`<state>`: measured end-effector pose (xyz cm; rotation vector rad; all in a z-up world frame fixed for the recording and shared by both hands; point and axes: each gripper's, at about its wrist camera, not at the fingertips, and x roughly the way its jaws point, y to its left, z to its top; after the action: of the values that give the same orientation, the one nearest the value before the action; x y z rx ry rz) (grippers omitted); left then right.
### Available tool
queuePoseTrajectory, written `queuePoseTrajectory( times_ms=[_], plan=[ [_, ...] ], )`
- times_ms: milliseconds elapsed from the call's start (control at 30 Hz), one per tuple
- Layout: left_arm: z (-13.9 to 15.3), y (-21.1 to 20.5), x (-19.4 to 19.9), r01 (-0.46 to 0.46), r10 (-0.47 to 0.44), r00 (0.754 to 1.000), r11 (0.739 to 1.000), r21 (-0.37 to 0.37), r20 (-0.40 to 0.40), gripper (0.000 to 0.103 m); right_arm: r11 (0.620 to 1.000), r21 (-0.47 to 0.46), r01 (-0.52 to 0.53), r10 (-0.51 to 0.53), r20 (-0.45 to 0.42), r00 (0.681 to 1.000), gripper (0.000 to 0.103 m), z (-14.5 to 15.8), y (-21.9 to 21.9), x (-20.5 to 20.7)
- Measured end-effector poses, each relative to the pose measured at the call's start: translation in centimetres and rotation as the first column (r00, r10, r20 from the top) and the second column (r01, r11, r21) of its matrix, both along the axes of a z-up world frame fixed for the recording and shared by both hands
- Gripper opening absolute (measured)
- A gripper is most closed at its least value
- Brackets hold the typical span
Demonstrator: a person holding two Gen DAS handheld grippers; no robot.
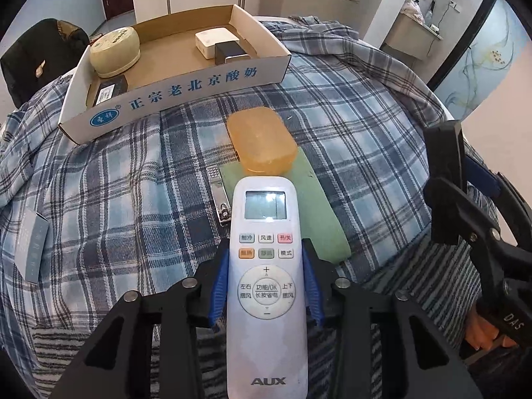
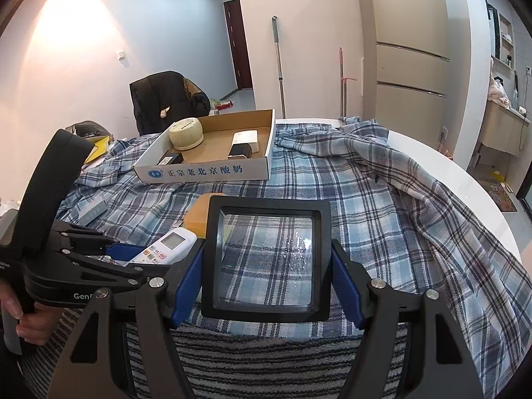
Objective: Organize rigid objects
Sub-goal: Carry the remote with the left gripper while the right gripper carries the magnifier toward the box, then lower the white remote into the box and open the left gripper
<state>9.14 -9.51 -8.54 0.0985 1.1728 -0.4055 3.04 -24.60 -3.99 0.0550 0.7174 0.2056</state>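
Observation:
My left gripper is shut on a white AUX remote, its blue pads pressing both long sides; the remote's screen end points away over the plaid cloth. My right gripper is shut on a black-framed square magnifier held upright above the cloth. A cardboard tray stands farther back and holds a round cream tin, a white box, a black box and a dark flat item. In the right wrist view the left gripper with the remote is at lower left.
An orange translucent box lies on a green pad, with a nail clipper beside it. A small grey carton lies at the left. The right gripper shows at the right edge. A dark jacket on a chair stands behind the table.

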Motion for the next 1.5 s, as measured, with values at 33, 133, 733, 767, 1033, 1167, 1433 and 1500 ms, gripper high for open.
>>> queuePoseTrajectory(
  times_ms=[33, 133, 733, 767, 1033, 1167, 1433, 1500],
  plan=[
    [0.1, 0.0, -0.2, 0.005, -0.005, 1.0, 1.0, 0.011, 0.011, 0.042, 1.0, 0.0, 0.001, -0.001, -0.004, 1.0, 0.069, -0.1, 0.0, 0.1],
    [0.4, 0.1, -1.0, 0.013, -0.013, 0.999, 1.0, 0.021, 0.031, 0.042, 1.0, 0.0, 0.002, -0.002, -0.017, 1.0, 0.069, -0.3, 0.0, 0.4],
    [7.3, 5.1, 0.0, -0.088, 0.092, 0.982, 0.996, -0.028, 0.168, 0.042, 0.993, -0.104, -0.054, 0.055, 0.011, 0.998, 0.069, 3.2, 1.3, 0.2],
    [8.0, 5.4, 0.5, -0.1, 0.103, 0.977, 0.995, -0.026, 0.186, 0.042, 0.992, -0.112, -0.06, 0.063, 0.019, 0.998, 0.069, 4.0, 1.3, 0.4],
    [11.4, 6.7, 6.1, -0.203, 0.222, 0.942, 0.974, -0.098, 0.252, 0.042, 0.988, -0.147, -0.036, 0.054, 0.124, 0.991, 0.069, 9.2, 2.7, 5.6],
    [10.9, 5.5, 10.6, -0.234, 0.243, 0.94, 0.97, -0.065, 0.238, 0.042, 0.989, -0.121, -0.087, 0.09, 0.019, 0.996, 0.069, 9.5, 4.0, 11.0],
    [8.3, 4.3, 18.0, -0.308, 0.319, 0.93, 0.948, -0.085, 0.183, 0.042, 0.996, -0.053, 0.078, -0.079, -0.018, 0.997, 0.069, 10.1, 4.4, 20.9],
    [7.5, 3.7, 19.4, -0.313, 0.32, 0.931, 0.947, -0.066, 0.176, 0.042, 0.984, -0.014, 0.177, -0.176, 0.03, 0.984, 0.069, 10.7, 3.9, 22.1]
  ],
)
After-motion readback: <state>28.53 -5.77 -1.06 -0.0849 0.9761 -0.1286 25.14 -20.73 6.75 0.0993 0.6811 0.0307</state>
